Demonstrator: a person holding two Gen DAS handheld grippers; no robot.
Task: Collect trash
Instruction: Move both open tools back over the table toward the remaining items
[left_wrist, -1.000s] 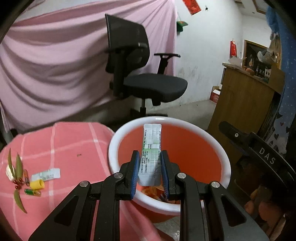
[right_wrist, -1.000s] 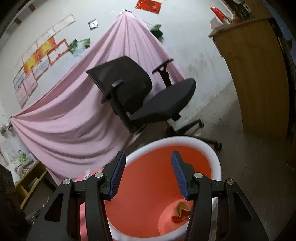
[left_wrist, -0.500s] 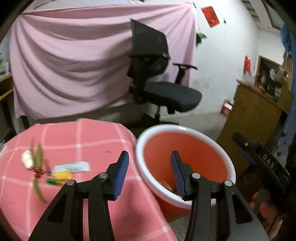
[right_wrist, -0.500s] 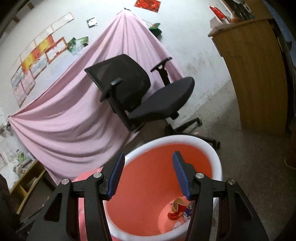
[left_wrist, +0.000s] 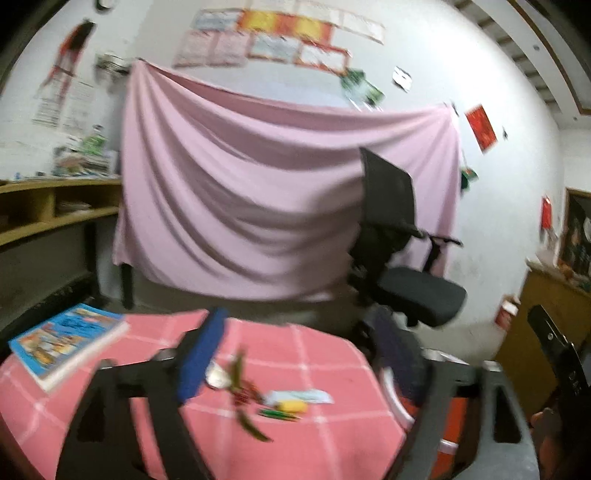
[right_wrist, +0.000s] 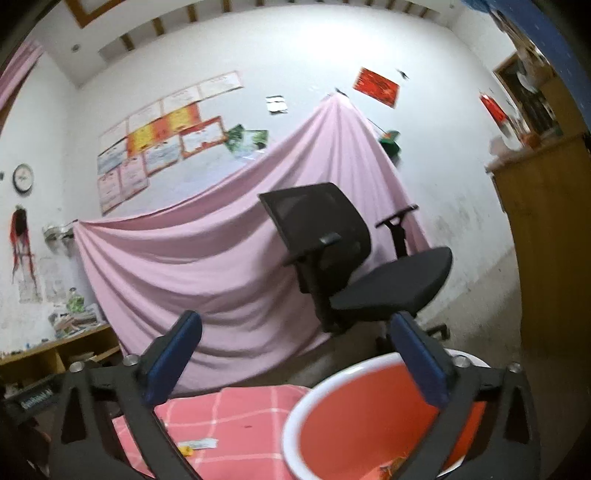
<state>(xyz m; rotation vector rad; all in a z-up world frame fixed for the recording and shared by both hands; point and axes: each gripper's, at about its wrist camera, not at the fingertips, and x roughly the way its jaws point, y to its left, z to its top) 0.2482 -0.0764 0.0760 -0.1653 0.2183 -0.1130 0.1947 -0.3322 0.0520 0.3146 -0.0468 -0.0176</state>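
The remaining trash (left_wrist: 273, 402), a small heap of green leaf strips, a yellow bit and a pale flat wrapper (left_wrist: 301, 396) whose long axis runs left to right, lies on the pink checked surface (left_wrist: 332, 435) just ahead of and between the spread, empty fingers of the left tongs (left_wrist: 295, 354). Those left tongs look the nearer to it, I judge. The right tongs (right_wrist: 295, 350), also wide apart and empty, hang over the white rim of the orange bin (right_wrist: 332, 424) beside the surface; beyond stand a book (left_wrist: 62, 343), a black office chair (right_wrist: 332, 258) and a draped pink sheet (left_wrist: 258, 203).
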